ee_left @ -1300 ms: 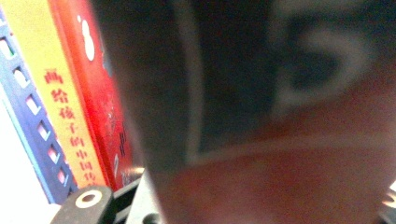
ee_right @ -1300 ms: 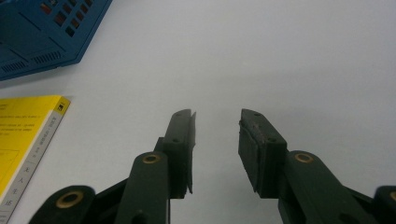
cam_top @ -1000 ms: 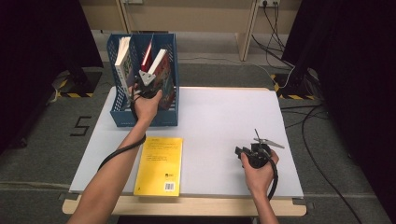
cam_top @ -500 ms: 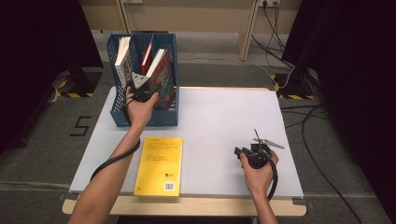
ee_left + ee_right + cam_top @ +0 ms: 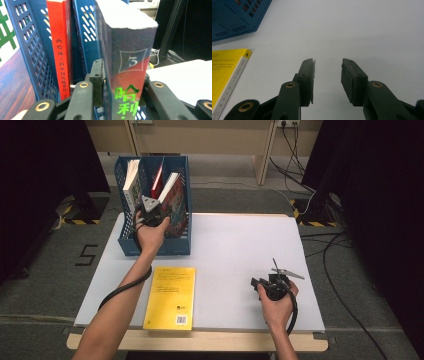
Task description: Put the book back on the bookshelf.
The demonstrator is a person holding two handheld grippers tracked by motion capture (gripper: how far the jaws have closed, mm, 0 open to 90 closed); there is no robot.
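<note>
Left tool (image 5: 120, 82) clamped on book (image 5: 130, 62) – spine marked "5", green "哈利" – standing in blue file rack (image 5: 131, 245) on desk (image 5: 235, 250). Jaws just closing. Right tool (image 5: 327, 75) open, nothing between.

The plastic file rack (image 5: 131, 247) is blue, with rows of little slot holes in its walls. A thin red book (image 5: 60, 50) inside it has dark writing down its spine. The thick book (image 5: 130, 65) beside it has a shiny blue and red spine with green letters and a 5. Its cover looks red with a picture, maybe. The flat book (image 5: 170, 297) is yellow. The table top (image 5: 235, 255) is white.
</note>
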